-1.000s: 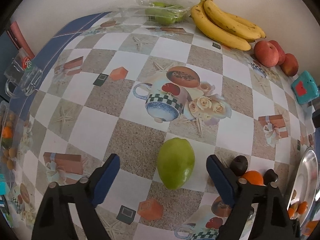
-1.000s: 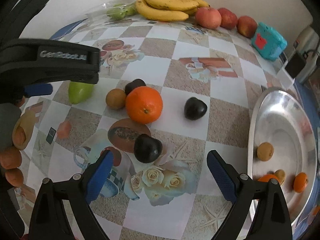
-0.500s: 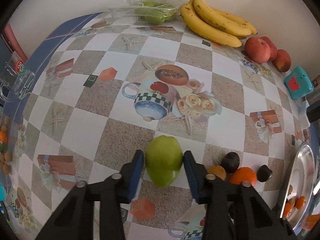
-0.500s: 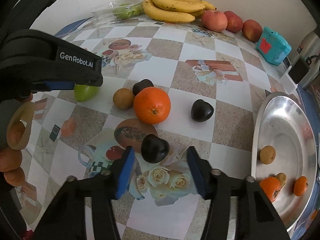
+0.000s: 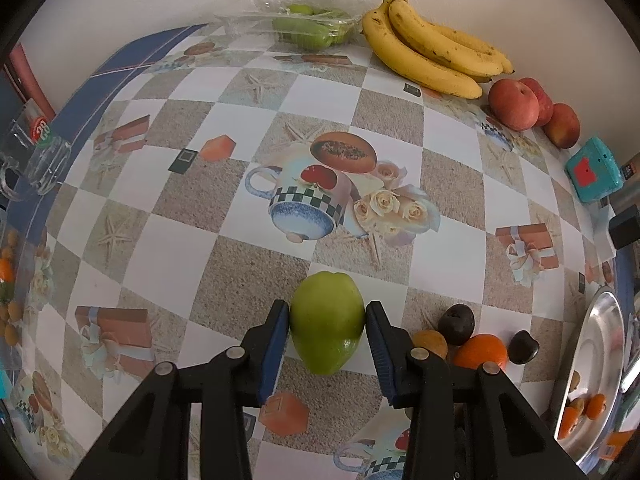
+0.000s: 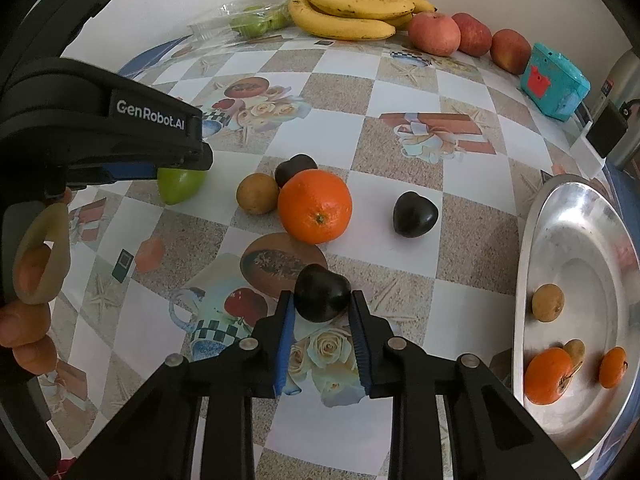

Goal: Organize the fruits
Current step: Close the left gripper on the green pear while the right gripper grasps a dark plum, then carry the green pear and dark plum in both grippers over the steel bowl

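Both grippers clamp fruit on the desk (image 5: 248, 288), beside the big orange (image 6: 315, 207).

The silver tray (image 6: 532, 240) sits well right of that orange, holding a few small fruits. Left of the orange, the left gripper (image 5: 327, 322) has just closed, blue fingers (image 5: 276, 344) pressing both sides of the green fruit (image 5: 327, 322), which rests on the desk. In front of the orange, the right gripper (image 6: 322, 316) has just been closing, fingers (image 6: 285, 340) narrow and pinching the dark plum (image 6: 322, 298). Another dark plum (image 6: 415, 214) lies just right of the orange, a brown fruit (image 6: 257, 199) touching its left.
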Motion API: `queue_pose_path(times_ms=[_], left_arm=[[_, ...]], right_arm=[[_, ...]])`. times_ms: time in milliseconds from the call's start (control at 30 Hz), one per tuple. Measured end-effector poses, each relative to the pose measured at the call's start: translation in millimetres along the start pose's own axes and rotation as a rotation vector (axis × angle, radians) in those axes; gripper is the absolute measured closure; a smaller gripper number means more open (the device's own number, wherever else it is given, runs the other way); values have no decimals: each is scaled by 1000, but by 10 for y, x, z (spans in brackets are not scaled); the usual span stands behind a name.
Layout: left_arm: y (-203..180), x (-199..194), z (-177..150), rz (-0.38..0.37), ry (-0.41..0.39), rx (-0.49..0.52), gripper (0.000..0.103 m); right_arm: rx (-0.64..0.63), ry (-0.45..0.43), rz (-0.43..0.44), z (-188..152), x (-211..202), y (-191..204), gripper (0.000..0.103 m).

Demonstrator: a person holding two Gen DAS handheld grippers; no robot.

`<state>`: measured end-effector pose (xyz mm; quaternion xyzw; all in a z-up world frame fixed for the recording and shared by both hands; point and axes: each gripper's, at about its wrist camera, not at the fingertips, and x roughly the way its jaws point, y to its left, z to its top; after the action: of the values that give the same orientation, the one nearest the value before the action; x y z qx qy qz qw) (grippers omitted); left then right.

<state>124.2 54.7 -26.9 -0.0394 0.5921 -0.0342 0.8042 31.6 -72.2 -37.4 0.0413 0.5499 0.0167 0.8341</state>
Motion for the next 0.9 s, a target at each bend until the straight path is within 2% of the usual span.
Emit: queue_pose_path(times_ms=[267,700,900], left_arm=[[20,-81,21,-2,-15,-16,61],[-25,-440,50,-38,-102,-10,61],[-186,-402,52,-53,-67,15,61]], right_arm=[[28,-18,26,4,-75,-61,75],[132,-150,68,97,-567,-245,75],[179,-174,53,198,-686,-346,75]])
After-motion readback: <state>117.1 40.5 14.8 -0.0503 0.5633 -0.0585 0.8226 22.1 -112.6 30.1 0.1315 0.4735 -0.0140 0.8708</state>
